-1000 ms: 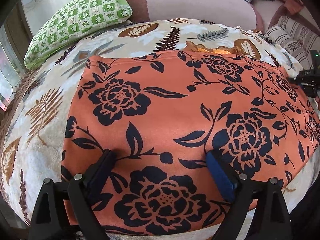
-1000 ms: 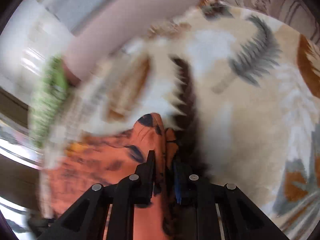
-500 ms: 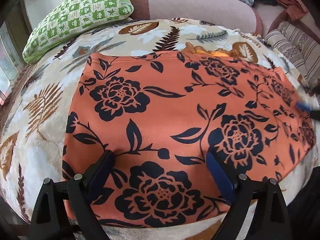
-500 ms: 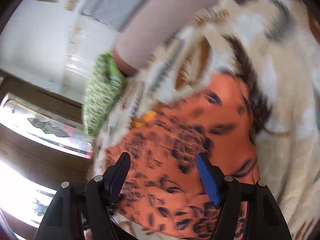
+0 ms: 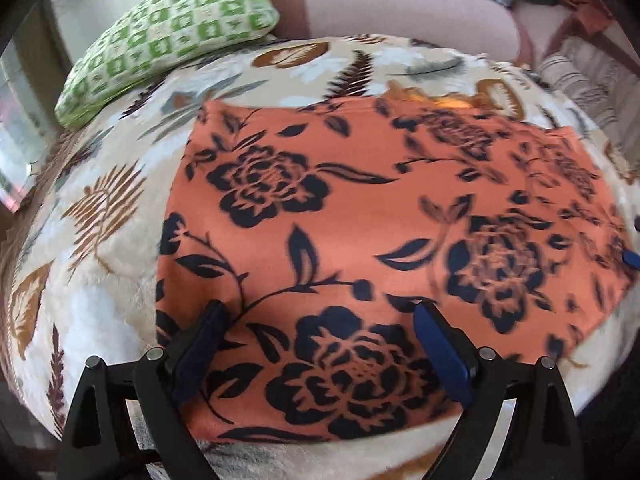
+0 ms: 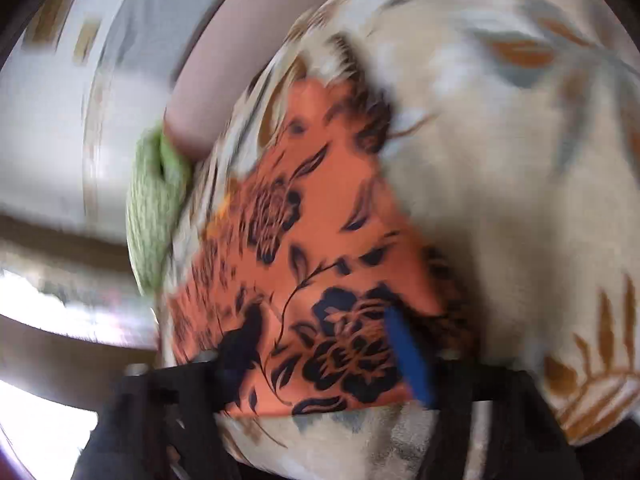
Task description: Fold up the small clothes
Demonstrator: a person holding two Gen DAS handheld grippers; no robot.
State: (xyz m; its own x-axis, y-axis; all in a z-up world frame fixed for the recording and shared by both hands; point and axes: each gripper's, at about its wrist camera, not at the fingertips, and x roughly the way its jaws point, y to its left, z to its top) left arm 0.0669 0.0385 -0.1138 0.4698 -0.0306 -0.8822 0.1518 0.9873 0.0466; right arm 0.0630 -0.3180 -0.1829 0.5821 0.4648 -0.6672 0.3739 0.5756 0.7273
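An orange cloth with black flowers (image 5: pixel 360 208) lies spread flat on a leaf-print blanket (image 5: pixel 100 220). My left gripper (image 5: pixel 320 312) is open and hovers over the cloth's near edge, its fingers wide apart with nothing pinched. In the right wrist view the cloth (image 6: pixel 312 248) is blurred. My right gripper (image 6: pixel 320 320) hangs over its near right corner, jaws apart and closing. The cloth lies beneath the gap and neither pad presses on it. A blue tip of the right gripper (image 5: pixel 632 258) shows at the right edge of the left wrist view.
A green checked pillow (image 5: pixel 168 36) lies at the back left and a pink bolster (image 5: pixel 400 4) runs along the back. A striped cushion (image 5: pixel 580 76) sits at the back right. Bare blanket (image 6: pixel 520 200) lies to the right of the cloth.
My right gripper let go of the bunched cloth edge, opened, and swung over to the cloth's near right corner. The cloth now lies flat. My left gripper stayed put.
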